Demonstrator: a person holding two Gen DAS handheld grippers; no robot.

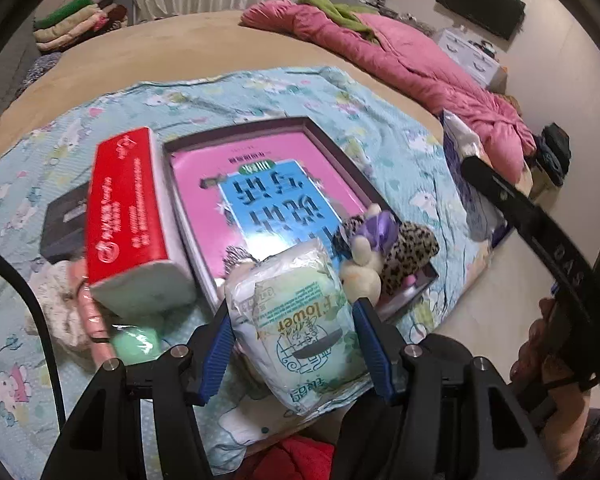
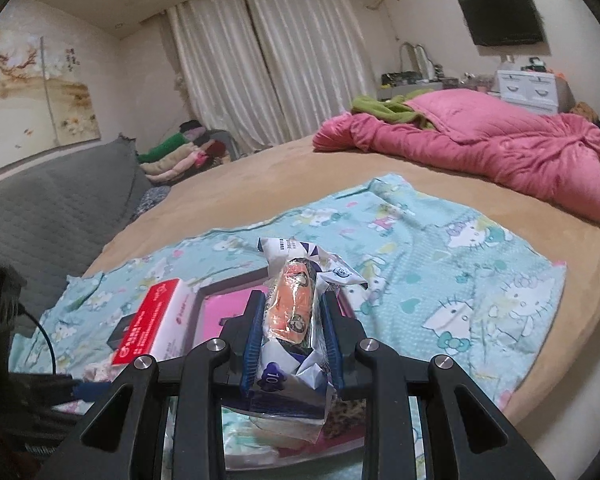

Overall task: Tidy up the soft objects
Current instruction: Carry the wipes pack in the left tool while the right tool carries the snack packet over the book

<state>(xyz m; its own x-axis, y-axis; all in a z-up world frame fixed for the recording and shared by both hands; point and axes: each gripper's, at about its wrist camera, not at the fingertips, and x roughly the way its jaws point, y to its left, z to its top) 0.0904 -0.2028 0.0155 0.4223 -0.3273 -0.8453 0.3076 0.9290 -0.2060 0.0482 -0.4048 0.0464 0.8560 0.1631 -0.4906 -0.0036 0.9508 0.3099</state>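
My left gripper (image 1: 294, 312) is shut on a white-green "Flower" tissue pack (image 1: 296, 320), held just above the near edge of a dark tray (image 1: 340, 148) with a pink and blue bottom. A leopard-print plush with a purple bow (image 1: 384, 244) lies in the tray's near right corner. A red tissue box (image 1: 130, 216) stands left of the tray. My right gripper (image 2: 292, 312) is shut on a white-blue crinkly packet with an orange print (image 2: 294, 304), held above the tray (image 2: 228, 308). The red box (image 2: 156, 320) also shows to the left there.
A Hello Kitty sheet (image 2: 460, 280) covers the tan bed. A pink quilt (image 2: 500, 148) lies at the far right, and folded clothes (image 2: 180, 152) at the far left. A black box (image 1: 64, 224), a cream cloth (image 1: 56, 300) and a green soft item (image 1: 136, 344) lie left of the tray.
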